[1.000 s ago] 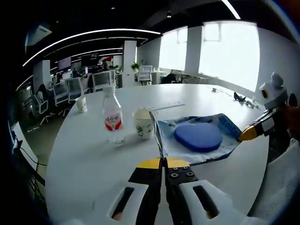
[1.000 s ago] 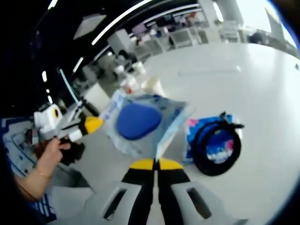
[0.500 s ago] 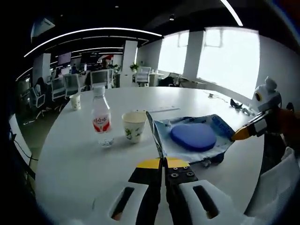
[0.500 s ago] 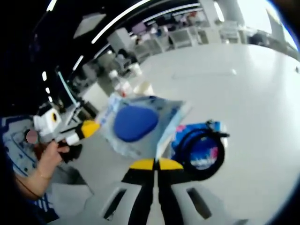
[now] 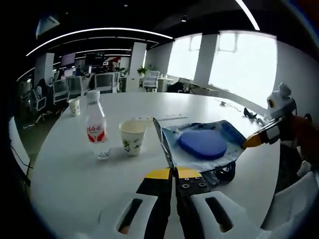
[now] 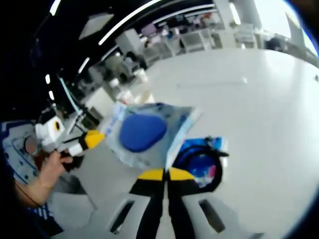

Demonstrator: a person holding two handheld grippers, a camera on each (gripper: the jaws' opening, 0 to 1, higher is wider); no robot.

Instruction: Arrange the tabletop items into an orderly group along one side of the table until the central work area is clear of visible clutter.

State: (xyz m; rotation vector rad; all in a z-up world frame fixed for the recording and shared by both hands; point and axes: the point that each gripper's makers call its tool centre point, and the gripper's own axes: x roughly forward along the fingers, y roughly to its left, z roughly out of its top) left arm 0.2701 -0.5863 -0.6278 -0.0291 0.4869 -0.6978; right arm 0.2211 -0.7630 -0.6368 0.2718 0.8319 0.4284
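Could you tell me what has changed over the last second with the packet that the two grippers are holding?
The clear packet with the blue pad has been carried across until it overlaps the coiled black cable, hiding more of it. Both the left gripper and the right gripper have stayed shut on the packet's edges. The water bottle and paper cup stand upright on the white table as before.

Clear packet [image 5: 202, 147] with blue pad lifted off table; water bottle [image 5: 96, 125], paper cup [image 5: 132, 138] upright, side by side.
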